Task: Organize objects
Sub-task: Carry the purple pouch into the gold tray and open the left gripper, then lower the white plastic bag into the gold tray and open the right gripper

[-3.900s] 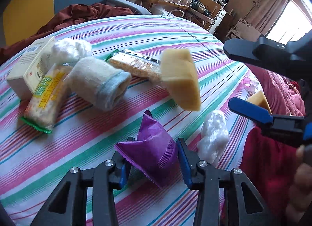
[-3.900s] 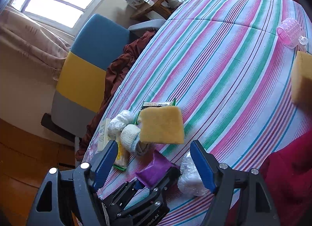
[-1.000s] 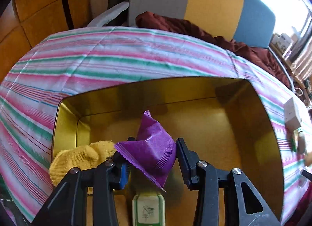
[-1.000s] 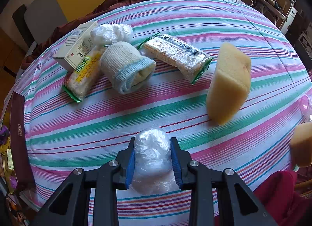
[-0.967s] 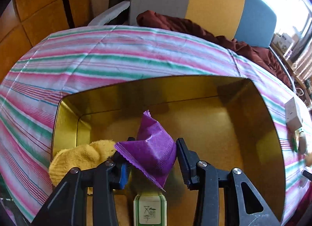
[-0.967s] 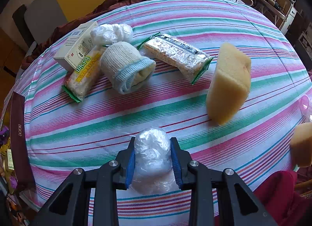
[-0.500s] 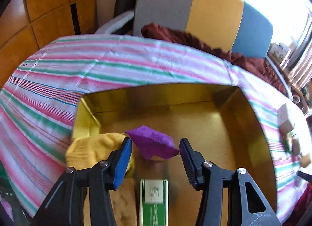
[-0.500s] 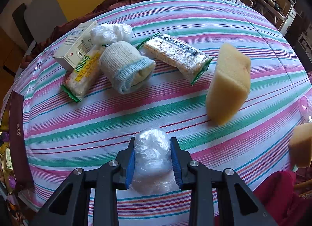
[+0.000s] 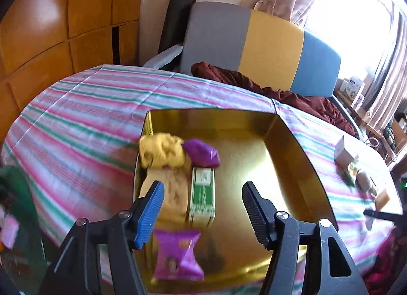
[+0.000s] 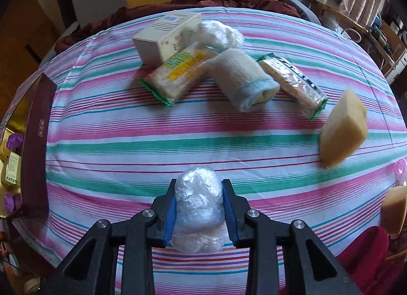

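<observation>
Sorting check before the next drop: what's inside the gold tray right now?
Gold tray holds a yellow cloth, purple pouch, green box, tan cloth and purple snack packet. Anything under the cloths is hidden.

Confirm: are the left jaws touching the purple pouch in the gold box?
Apart. In the left wrist view the purple pouch lies in the gold box, well beyond the open left gripper.

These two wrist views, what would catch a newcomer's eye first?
The gold tray on the striped cloth, with a purple pouch lying beside a yellow cloth near its far left corner. Then the right gripper, clamped on a plastic-wrapped bundle above the cloth.
</observation>
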A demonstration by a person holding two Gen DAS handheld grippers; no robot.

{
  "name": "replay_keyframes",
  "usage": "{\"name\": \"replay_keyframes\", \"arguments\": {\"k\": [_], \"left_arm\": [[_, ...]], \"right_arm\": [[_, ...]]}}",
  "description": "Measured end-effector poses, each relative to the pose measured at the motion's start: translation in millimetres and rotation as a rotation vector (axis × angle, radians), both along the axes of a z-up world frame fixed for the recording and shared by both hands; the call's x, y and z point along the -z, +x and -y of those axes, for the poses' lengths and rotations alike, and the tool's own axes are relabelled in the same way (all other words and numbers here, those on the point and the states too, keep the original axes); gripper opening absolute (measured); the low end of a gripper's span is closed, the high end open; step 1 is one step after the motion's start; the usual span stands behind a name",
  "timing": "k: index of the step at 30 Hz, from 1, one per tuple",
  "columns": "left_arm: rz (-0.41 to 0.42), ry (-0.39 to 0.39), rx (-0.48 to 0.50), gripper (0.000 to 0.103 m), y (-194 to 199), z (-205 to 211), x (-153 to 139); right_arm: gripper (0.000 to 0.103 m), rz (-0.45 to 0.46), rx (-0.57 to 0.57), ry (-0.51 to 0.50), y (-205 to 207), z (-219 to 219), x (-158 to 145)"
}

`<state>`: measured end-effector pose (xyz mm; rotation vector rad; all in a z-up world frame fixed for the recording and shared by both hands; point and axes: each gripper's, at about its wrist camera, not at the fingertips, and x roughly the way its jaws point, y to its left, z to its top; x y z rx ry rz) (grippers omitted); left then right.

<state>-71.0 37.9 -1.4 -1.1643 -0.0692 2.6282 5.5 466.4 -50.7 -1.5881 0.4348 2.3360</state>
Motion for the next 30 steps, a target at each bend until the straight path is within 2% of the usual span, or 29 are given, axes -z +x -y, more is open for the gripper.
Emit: {"name": "replay_keyframes", "arguments": {"k": [2, 5, 14, 18, 20, 25, 28, 30], "left_arm": [[-0.003, -0.005, -0.003, 0.065, 10, 3, 1], [-0.007, -0.001, -0.024, 0.065, 20, 11, 3], [0.003, 0.022, -0.095, 0.065, 33, 42, 8], [0.009, 0.025, -0.124, 0.066, 33, 52, 11], [0.008, 0.026, -0.139, 0.071, 33, 56, 12], [0.012, 0.040, -0.162, 0.071, 33, 66, 15], [0.010, 0.047, -0.169, 0.073, 32, 70, 16], [0.008, 0.045, -0.174, 0.075, 32, 71, 17]], "right_arm": [[0.032, -0.034, -0.036, -0.012, -9, 20, -5], [0.032, -0.087, -0.125, -0.024, -18, 70, -37], [0.032, -0.202, -0.456, -0.096, -59, 206, -60], [0.032, -0.192, -0.535, -0.162, -80, 253, -57], [0.032, -0.173, -0.564, -0.183, -92, 273, -48], [0.032, -0.116, -0.601, -0.221, -110, 315, -23], [0.034, -0.082, -0.629, -0.234, -116, 334, -9], [0.039, -0.068, -0.636, -0.279, -118, 341, -3]]}}
